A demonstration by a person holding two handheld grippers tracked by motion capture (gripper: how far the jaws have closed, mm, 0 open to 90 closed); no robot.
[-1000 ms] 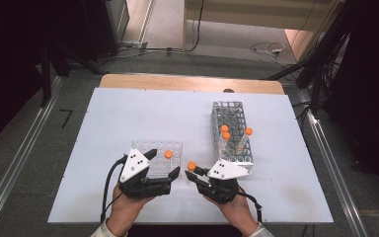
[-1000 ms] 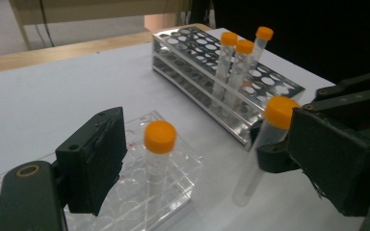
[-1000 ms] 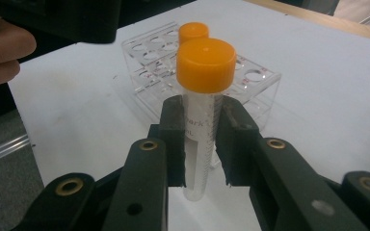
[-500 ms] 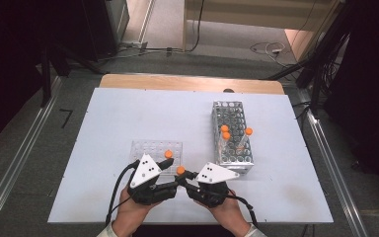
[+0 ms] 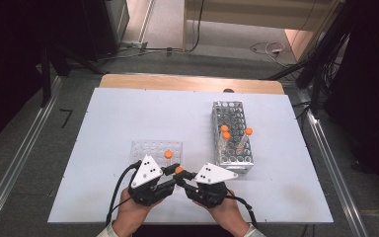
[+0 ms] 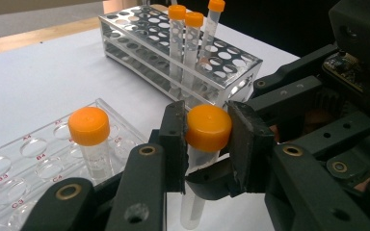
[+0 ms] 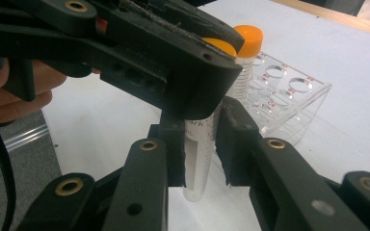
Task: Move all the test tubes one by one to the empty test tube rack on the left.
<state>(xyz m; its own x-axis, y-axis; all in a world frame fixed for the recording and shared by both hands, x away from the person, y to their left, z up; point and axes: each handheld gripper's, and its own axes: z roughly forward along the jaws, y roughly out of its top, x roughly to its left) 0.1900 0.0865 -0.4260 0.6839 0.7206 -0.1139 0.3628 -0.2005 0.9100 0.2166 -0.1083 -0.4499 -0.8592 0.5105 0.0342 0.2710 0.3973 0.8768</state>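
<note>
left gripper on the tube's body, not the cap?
No: in the left gripper view, the left gripper pads clamp the orange cap of the tube.

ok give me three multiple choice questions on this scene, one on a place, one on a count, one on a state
1. Where does the clear plastic rack sit relative to the metal rack?
A left of it B right of it C on top of it
2. How many orange-capped tubes stand in the metal rack?
A one B three C six
3. What does the left hand-held gripper clamp?
A nothing B the held tube's cap C the rack wall

Answers: A, the high view shows it left; B, three caps rise from it; B, both pads press the cap.
</note>
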